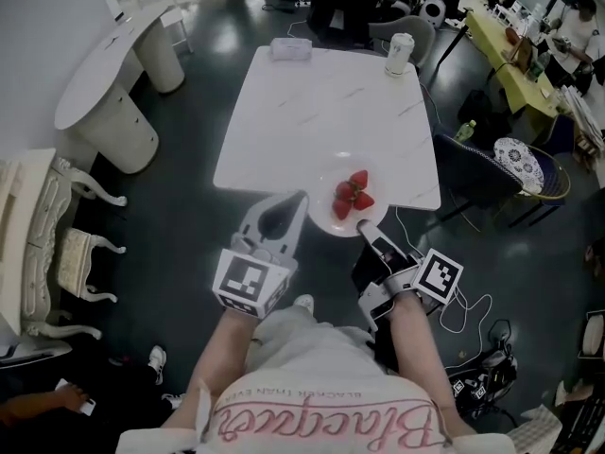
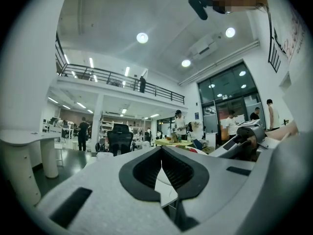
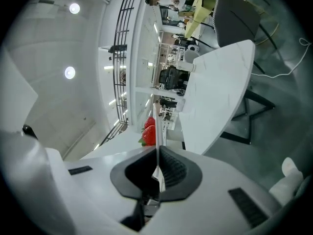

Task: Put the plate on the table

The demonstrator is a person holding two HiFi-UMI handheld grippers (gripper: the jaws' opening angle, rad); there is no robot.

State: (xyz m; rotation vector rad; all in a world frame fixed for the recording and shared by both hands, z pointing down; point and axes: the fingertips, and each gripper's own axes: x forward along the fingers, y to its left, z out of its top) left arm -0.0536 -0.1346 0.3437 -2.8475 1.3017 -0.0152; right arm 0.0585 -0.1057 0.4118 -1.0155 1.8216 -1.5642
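Note:
A white plate [image 1: 328, 218] with three strawberries [image 1: 353, 195] lies over the near right edge of the white marble table [image 1: 321, 112], part of it hanging past the edge. I cannot tell whether it rests on the top. My right gripper [image 1: 364, 230] is shut on its near rim. In the right gripper view the plate's rim [image 3: 157, 126] runs edge-on between the closed jaws of the right gripper [image 3: 157, 173], with the strawberries [image 3: 149, 131] beyond. My left gripper [image 1: 301, 199] is shut just left of the plate, holding nothing. The left gripper [image 2: 161, 166] shows its tips together.
A lidded cup [image 1: 400, 53] and a white box [image 1: 290, 49] stand at the table's far edge. A dark chair [image 1: 482, 173] is at the right of the table. A white ornate chair [image 1: 57, 244] and a curved counter [image 1: 113, 74] stand at left. Cables lie on the floor [image 1: 473, 310].

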